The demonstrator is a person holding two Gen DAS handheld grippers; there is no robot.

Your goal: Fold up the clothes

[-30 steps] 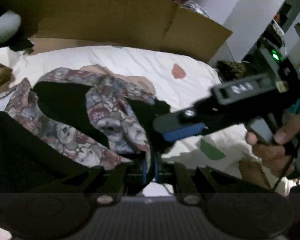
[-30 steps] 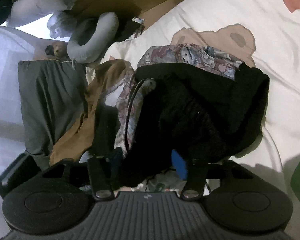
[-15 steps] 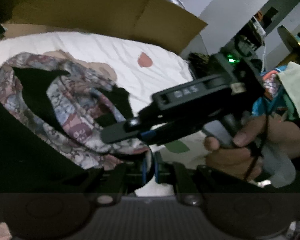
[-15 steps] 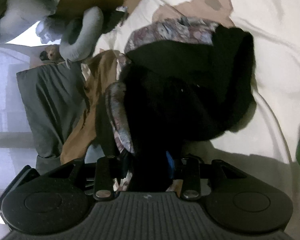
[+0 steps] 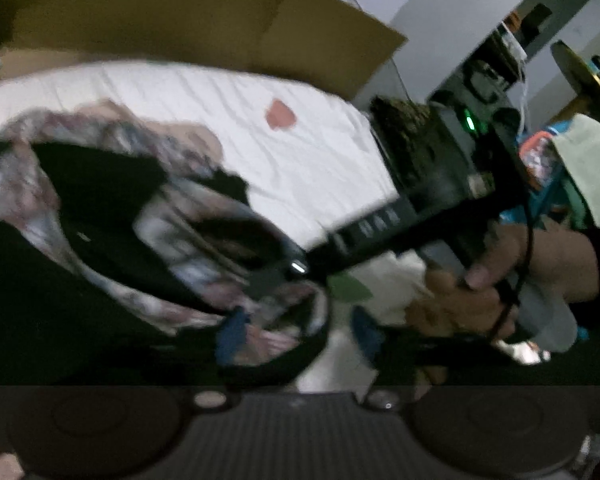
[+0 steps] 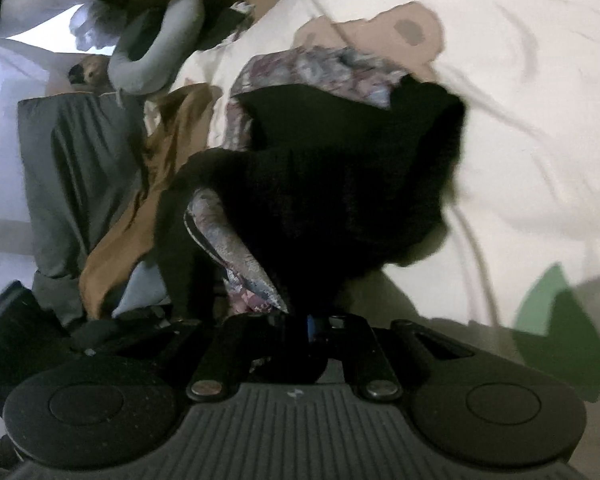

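Observation:
A black garment with a floral lining (image 5: 100,184) lies bunched on the white bed sheet (image 5: 300,152). My left gripper (image 5: 298,334) has its jaws opening; a fold of the floral fabric lies loose by its left blue pad (image 5: 230,332), unpressed. My right gripper (image 5: 276,278) reaches in from the right, held by a hand (image 5: 480,292), its tip on the garment's edge. In the right wrist view the right gripper (image 6: 306,322) is closing, its pads pinching the black garment (image 6: 340,184) beside a strip of floral lining (image 6: 228,236).
A cardboard sheet (image 5: 180,12) stands behind the bed. In the right wrist view a brown garment (image 6: 168,184), a grey garment (image 6: 68,168) and a grey neck pillow (image 6: 160,52) lie left of the black one. White sheet (image 6: 520,140) spreads to the right.
The left gripper's jaws, earlier shut on the floral fabric, have parted. The right gripper has come in closer and lower and its jaws have closed on the garment's edge.

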